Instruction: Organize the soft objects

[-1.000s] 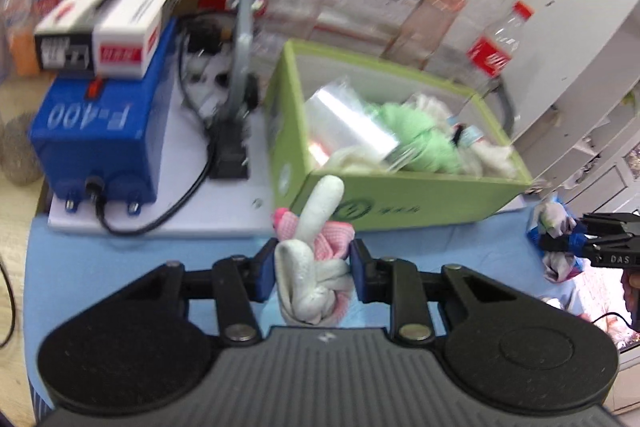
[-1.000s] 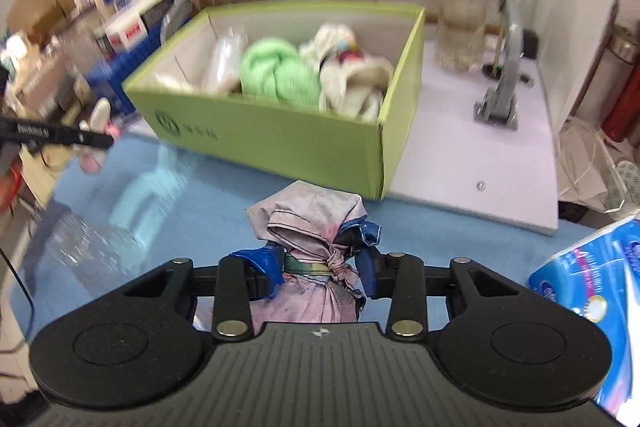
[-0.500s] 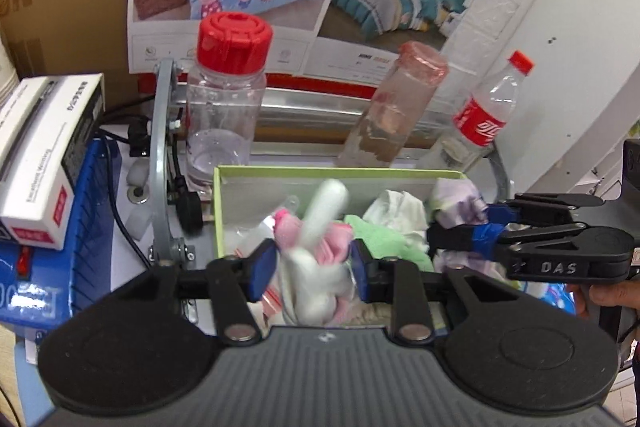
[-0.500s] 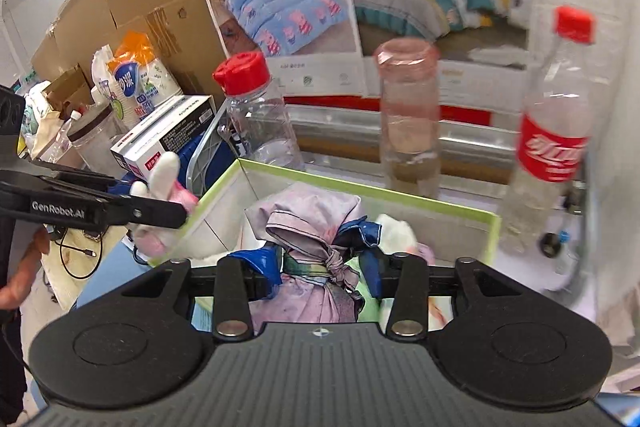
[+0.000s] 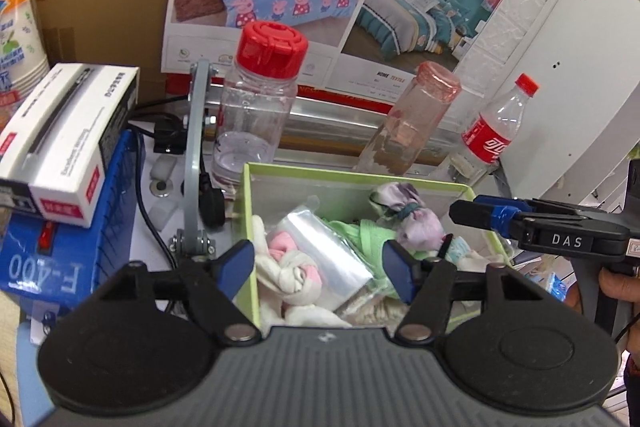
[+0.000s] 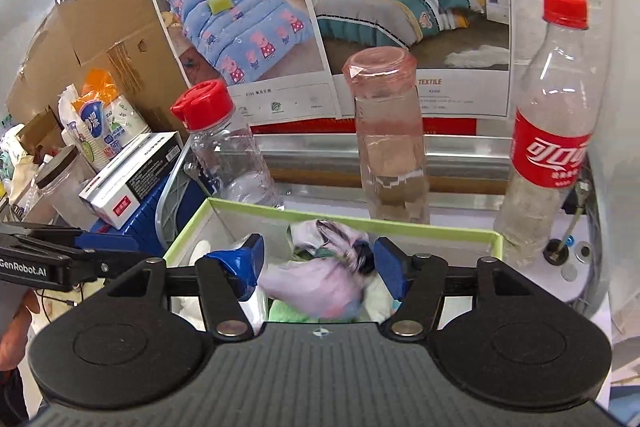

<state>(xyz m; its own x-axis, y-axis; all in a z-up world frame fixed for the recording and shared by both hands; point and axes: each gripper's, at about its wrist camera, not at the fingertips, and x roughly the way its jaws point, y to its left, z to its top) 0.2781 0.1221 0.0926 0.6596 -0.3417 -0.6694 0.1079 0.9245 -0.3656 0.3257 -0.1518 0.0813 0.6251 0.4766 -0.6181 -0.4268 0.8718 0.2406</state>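
The green box (image 5: pixel 360 179) (image 6: pixel 400 227) lies below both grippers. My left gripper (image 5: pixel 318 269) is over its left part, jaws opening, pads clear of the white and pink knotted cloth (image 5: pixel 294 275) lying in the box beneath them. My right gripper (image 6: pixel 318 267) (image 5: pixel 480 215) is over the right part, jaws opening too. The purple knotted cloth (image 6: pixel 320 281) (image 5: pixel 404 215) shows blurred and loose between its pads, down among the box contents. A green cloth (image 5: pixel 360 235) and a clear plastic bag (image 5: pixel 328 251) also lie in the box.
Behind the box stand a red-capped clear jar (image 5: pixel 260 115), a pink-topped bottle (image 5: pixel 412 123) and a cola bottle (image 6: pixel 548 147). A blue F-400 machine (image 5: pixel 52 259) with a white carton (image 5: pixel 68 143) on it sits to the left. Posters and cardboard back the scene.
Both grippers carried their cloths from the blue mat up over the green box. Both jaws have spread, and the two cloths have dropped out of the grips into the box.
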